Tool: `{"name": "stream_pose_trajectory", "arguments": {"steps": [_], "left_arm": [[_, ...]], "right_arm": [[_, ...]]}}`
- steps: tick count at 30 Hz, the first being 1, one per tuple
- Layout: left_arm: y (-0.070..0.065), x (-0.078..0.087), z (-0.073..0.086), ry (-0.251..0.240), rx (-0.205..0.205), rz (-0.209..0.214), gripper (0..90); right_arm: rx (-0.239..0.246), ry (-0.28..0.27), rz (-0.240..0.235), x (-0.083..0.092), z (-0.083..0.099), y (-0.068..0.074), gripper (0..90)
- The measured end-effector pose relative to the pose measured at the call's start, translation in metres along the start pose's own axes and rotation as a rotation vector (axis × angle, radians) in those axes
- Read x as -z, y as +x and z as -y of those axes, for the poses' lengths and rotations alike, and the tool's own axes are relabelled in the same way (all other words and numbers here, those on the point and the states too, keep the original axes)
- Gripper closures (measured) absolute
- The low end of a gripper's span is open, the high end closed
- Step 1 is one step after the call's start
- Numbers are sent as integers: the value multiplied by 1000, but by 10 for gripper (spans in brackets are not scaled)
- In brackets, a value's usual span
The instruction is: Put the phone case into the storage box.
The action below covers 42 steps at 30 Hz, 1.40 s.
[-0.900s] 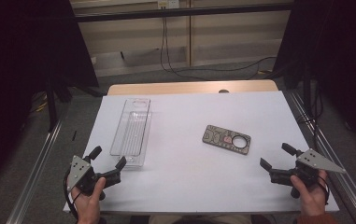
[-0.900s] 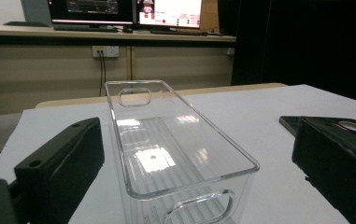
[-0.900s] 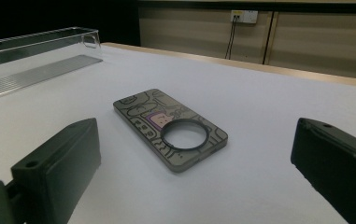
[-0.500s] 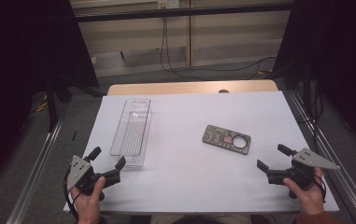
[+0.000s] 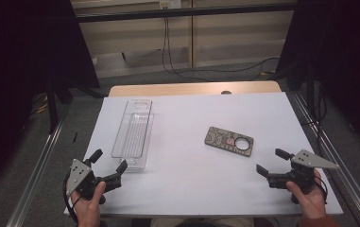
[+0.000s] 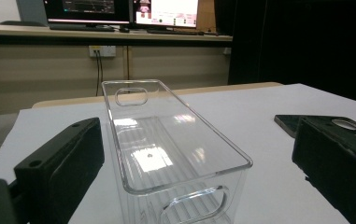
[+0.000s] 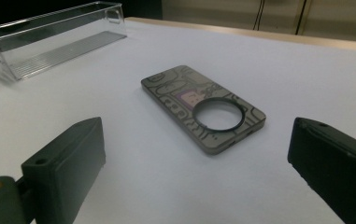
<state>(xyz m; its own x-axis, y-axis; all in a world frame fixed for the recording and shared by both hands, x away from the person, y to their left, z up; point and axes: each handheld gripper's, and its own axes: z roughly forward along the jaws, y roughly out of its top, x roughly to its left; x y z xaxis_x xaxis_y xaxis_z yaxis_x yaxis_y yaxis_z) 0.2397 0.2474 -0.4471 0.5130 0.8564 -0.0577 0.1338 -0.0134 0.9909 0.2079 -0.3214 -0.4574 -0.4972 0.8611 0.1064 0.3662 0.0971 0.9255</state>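
Dark curtains framed the white counter (image 5: 187, 142), where the clear bin (image 5: 132, 132) lay toward the left edge and the patterned phone case (image 5: 229, 141) sat right of centre, well apart from it. I held my left tongs (image 5: 109, 161) at the near-left corner and my right tongs (image 5: 274, 161) at the near-right corner, both with jaws apart and gripping nothing. I judged this the approach step: the next move called for bringing the right jaws forward to straddle the case's edges.
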Motion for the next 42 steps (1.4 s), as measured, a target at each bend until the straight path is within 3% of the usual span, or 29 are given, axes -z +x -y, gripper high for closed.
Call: {"name": "stream_pose_trajectory", "arguments": {"steps": [15,21,22,30,42], "left_arm": [[1,-1,1,9,7,-10,24],[1,-1,1,3,27,-12,24],[1,-1,1,4,27,-8,24],[1,0,2,10,21,-7,24],[2,-1,1,8,16,-8,24]], "right_arm": [[-25,68,-86,-6,-7,5,25],[-35,134,-121,-13,-12,7,43],[-45,147,-154,-16,-13,6,46],[-5,136,-195,-17,-22,8,28],[-14,186,-212,-36,-34,1,59]]}}
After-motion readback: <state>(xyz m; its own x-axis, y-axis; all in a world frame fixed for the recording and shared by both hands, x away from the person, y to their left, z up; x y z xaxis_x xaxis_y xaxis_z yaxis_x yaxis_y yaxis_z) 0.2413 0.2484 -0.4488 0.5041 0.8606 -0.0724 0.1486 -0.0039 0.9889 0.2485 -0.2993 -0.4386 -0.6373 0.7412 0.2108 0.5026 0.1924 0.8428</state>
